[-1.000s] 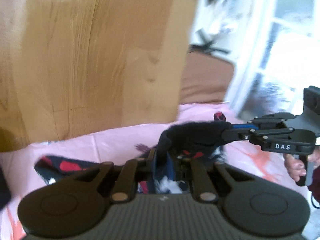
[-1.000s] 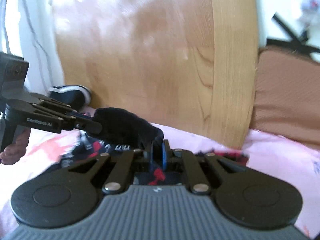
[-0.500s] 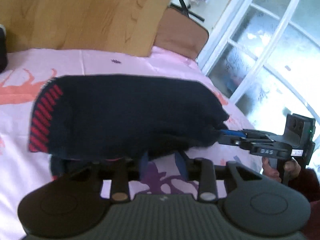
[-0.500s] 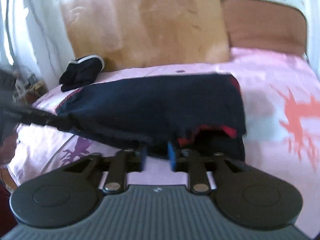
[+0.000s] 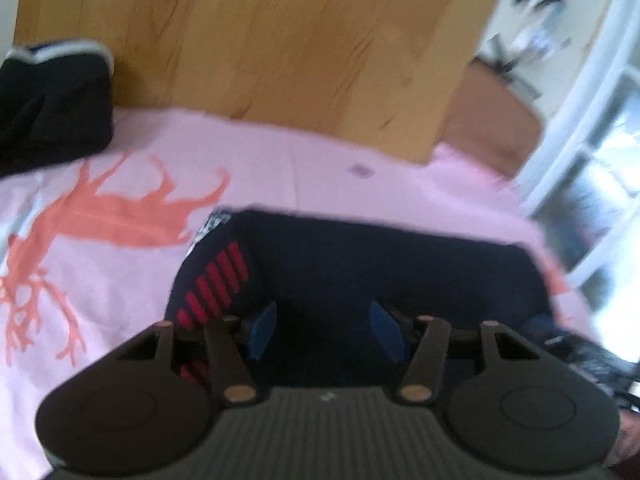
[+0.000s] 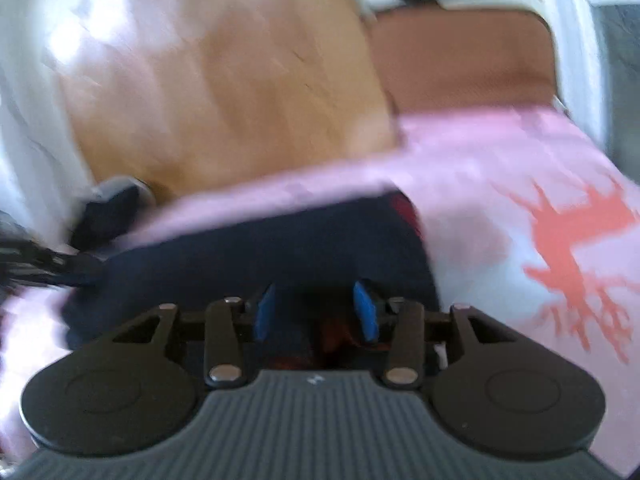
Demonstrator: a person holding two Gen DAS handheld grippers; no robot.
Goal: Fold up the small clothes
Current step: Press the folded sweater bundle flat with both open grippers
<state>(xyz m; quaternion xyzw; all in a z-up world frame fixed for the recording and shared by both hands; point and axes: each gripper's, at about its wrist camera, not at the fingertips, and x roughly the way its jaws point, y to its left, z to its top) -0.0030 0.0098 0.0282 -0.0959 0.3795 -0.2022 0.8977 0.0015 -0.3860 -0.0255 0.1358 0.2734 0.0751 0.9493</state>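
On the pink bedsheet, a dark navy garment with red stripes lies flat.
Left gripper and right gripper both gape over its near edge, gripping nothing. Bare sheet spreads around it up to the wooden headboard; a second dark garment is cut off at the corner, everything blurred.

A folded garment lies flat on the bed, directly ahead of the left tongs and the right tongs. Behind it a wooden board stands at the head of the bed. Another bundle, perhaps clothing, sits far left against that board.
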